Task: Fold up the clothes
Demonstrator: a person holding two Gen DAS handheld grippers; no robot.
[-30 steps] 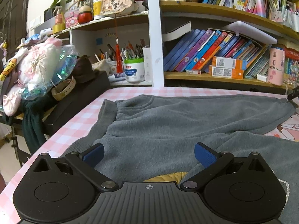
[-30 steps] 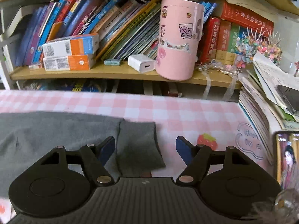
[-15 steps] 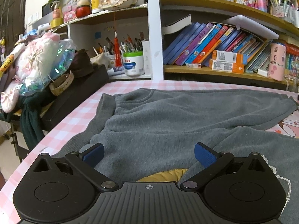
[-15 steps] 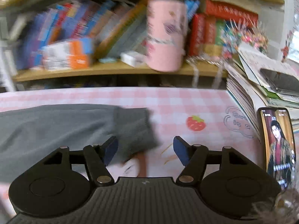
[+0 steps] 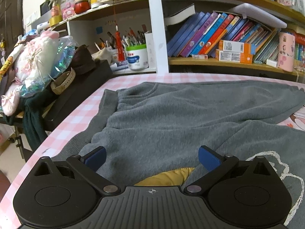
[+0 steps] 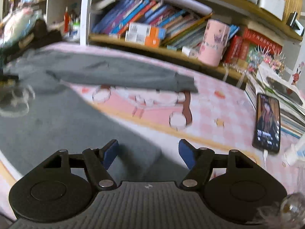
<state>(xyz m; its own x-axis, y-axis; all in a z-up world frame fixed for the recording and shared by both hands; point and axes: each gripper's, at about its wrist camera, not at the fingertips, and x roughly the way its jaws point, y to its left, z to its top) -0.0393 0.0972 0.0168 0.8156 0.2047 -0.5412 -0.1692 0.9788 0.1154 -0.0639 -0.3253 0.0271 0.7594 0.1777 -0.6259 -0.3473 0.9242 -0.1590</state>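
A grey fleece sweatshirt (image 5: 171, 114) lies spread on the pink checked table (image 5: 80, 112), with a yellow lining (image 5: 167, 177) showing near my left gripper. My left gripper (image 5: 151, 157) is open and empty, low over the sweatshirt's body. In the right wrist view the sweatshirt (image 6: 57, 122) fills the left side, one sleeve (image 6: 122, 74) stretched across to the right, ending in a cuff (image 6: 185, 84). My right gripper (image 6: 148, 152) is open and empty over the sweatshirt's near edge. This view is motion-blurred.
A bookshelf (image 5: 219, 38) with books and a pink tumbler (image 5: 286, 51) runs along the table's back. A black box (image 5: 76, 93) with plush clutter stands at the left. A phone (image 6: 267, 120) and stacked books (image 6: 282, 95) lie at the right.
My right gripper has pulled back and swung left, from the sleeve cuff to the sweatshirt's near edge. The left gripper rose slightly and stays open over the body.
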